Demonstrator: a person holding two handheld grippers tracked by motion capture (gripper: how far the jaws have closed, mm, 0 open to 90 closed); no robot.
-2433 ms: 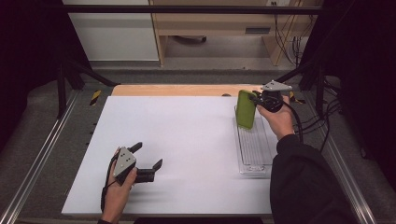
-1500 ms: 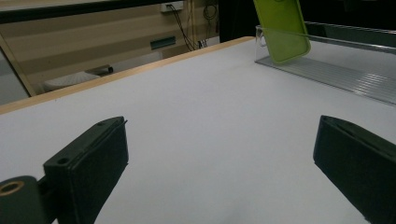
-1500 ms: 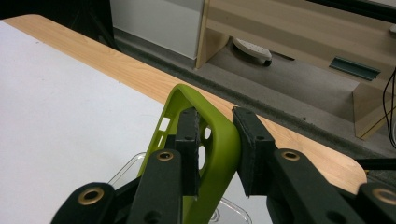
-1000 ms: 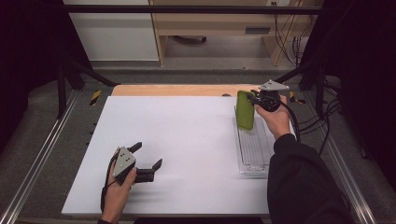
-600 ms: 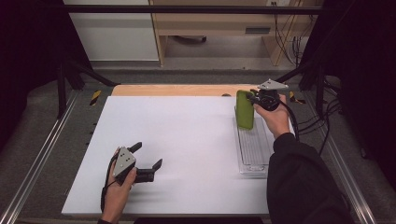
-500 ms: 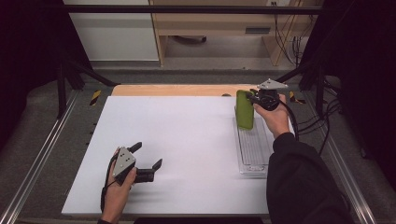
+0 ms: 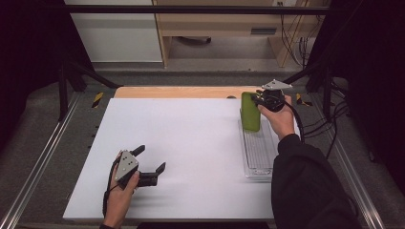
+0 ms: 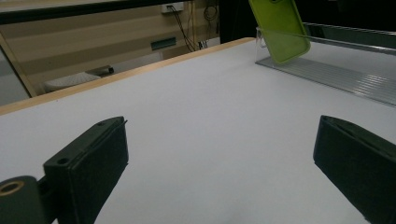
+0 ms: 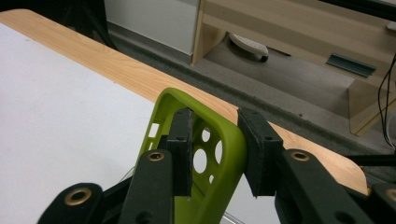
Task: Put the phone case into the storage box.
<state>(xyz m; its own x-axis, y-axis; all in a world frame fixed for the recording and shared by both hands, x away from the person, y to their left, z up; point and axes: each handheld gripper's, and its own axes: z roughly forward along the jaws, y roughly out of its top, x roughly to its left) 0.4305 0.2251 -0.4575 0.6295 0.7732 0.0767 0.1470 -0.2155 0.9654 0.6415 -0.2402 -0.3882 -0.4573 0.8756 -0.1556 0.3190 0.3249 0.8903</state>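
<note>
A lime green phone case (image 7: 250, 112) stands on end at the far end of a clear ribbed tray (image 7: 260, 157). It also shows in the left gripper view (image 8: 280, 28). My right gripper (image 7: 258, 101) reaches it from the right, with the case's top edge (image 9: 229, 149) between its jaws (image 9: 215, 126). The jaws have just been opening. One pad sits inside the case with a gap to the wall, and the other is at the outer side. My left gripper (image 7: 152, 158) rests on the white table near the front left, open and empty (image 8: 224, 140).
The white tabletop (image 7: 191, 138) has a wooden strip (image 7: 176, 92) along its far edge. The clear tray (image 8: 345, 74) lies along the right side. Beyond the table are a grey floor and a wooden cabinet (image 7: 224, 24). Cables hang at the far right.
</note>
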